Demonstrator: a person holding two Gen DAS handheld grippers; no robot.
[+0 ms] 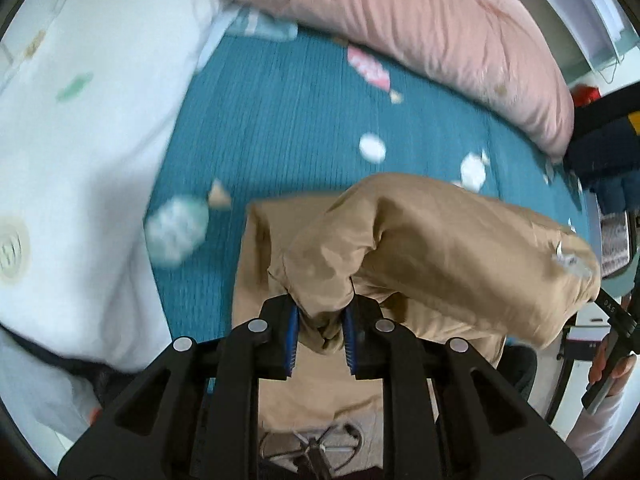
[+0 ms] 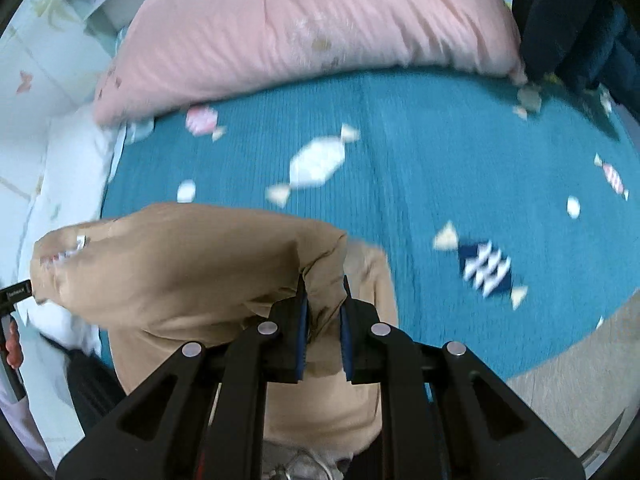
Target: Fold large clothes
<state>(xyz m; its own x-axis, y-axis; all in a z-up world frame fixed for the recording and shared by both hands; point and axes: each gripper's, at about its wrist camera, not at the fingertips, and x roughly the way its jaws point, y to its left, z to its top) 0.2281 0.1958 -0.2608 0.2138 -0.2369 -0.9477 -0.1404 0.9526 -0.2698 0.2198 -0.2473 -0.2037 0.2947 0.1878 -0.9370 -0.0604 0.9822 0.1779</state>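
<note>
left gripper [image 1: 320, 334]: clamped down on a bunched fold of the tan garment [image 1: 432, 248], blue pads pinching cloth on both sides, pointing steeply down at the bed.
right gripper [image 2: 323, 334]: same deal, closed on another pinch of the tan garment [image 2: 180, 264], fabric wedged tight between its pads.
tan garment: strung between the two grippers. from the left one it billows up ahead and off to its right; from the right one it bulges ahead and to its left. the rest hangs down below both grippers, past the fingers toward the floor. a small white tag [image 1: 568, 258] sits on the far lump, also seen from the other side [image 2: 80, 244].
bedspread [image 1: 288, 120]: teal with candy shapes, spread out ahead of and under both grippers [image 2: 420, 152]. the part right ahead is bare, nothing lying on it.
pink duvet [image 1: 400, 16]: heaped along the far side of the bed, well beyond the garment [image 2: 304, 28].
white bedding [image 1: 80, 140]: big pale pile off to the left gripper's left, lapping onto the teal.
dark clothes [image 2: 572, 20]: navy heap far off to the right gripper's right, next to the pink duvet's end.
person's hand [image 1: 612, 364]: at the left gripper's far right edge, wrapped round the other handle, white sleeve below it.
blur: both views are smeared, so small details are iffy.
</note>
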